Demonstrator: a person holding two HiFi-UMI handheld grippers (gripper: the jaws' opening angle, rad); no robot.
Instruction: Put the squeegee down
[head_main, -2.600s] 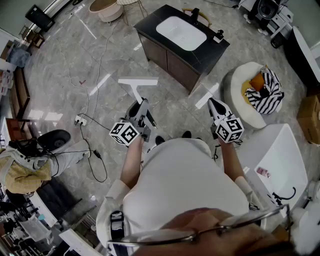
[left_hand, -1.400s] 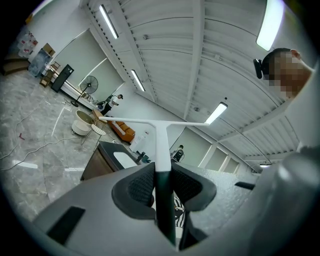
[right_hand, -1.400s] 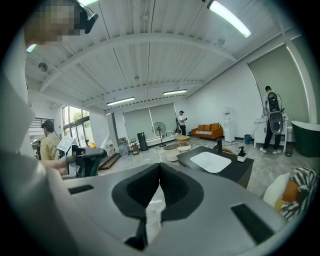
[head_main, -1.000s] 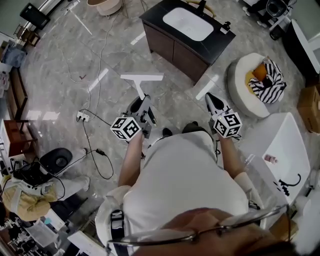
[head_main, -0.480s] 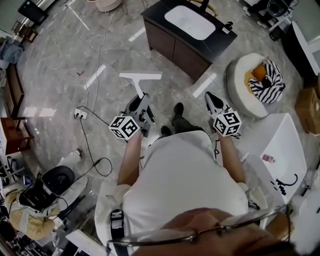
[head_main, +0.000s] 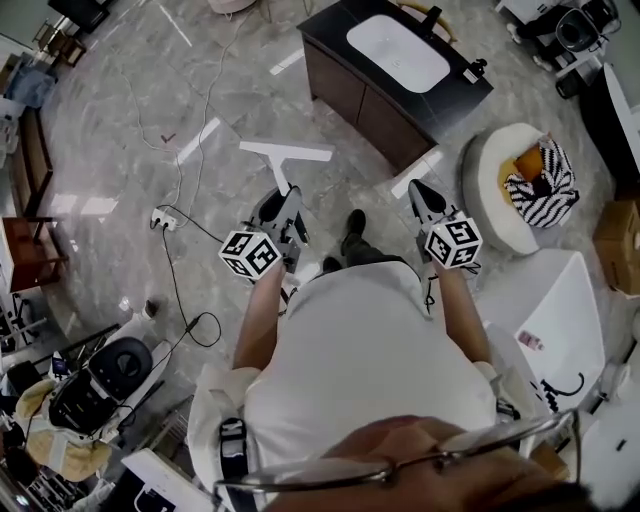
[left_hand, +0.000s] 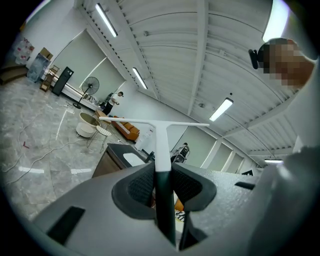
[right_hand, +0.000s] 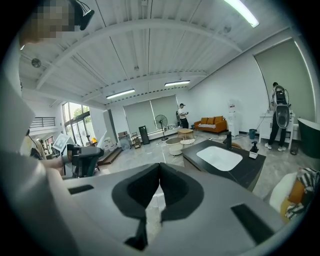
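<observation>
A white squeegee with a T-shaped blade and a dark lower handle sticks out ahead of my left gripper, which is shut on its handle. In the left gripper view the handle runs up between the two pads to the white blade, held level in the air. My right gripper is out in front on the right, its jaws shut with the tips touching and nothing between them. A dark vanity with a white sink stands ahead of both grippers.
A round white pouf with a striped cushion sits to the right, and a white bathtub lies at the near right. Cables and a power strip trail over the marble floor at the left. A fan and clutter sit at the lower left.
The person has stepped forward toward the vanity, carrying both grippers along. The squeegee stays gripped in the left gripper in the same pose. One foot now shows ahead of the body.
</observation>
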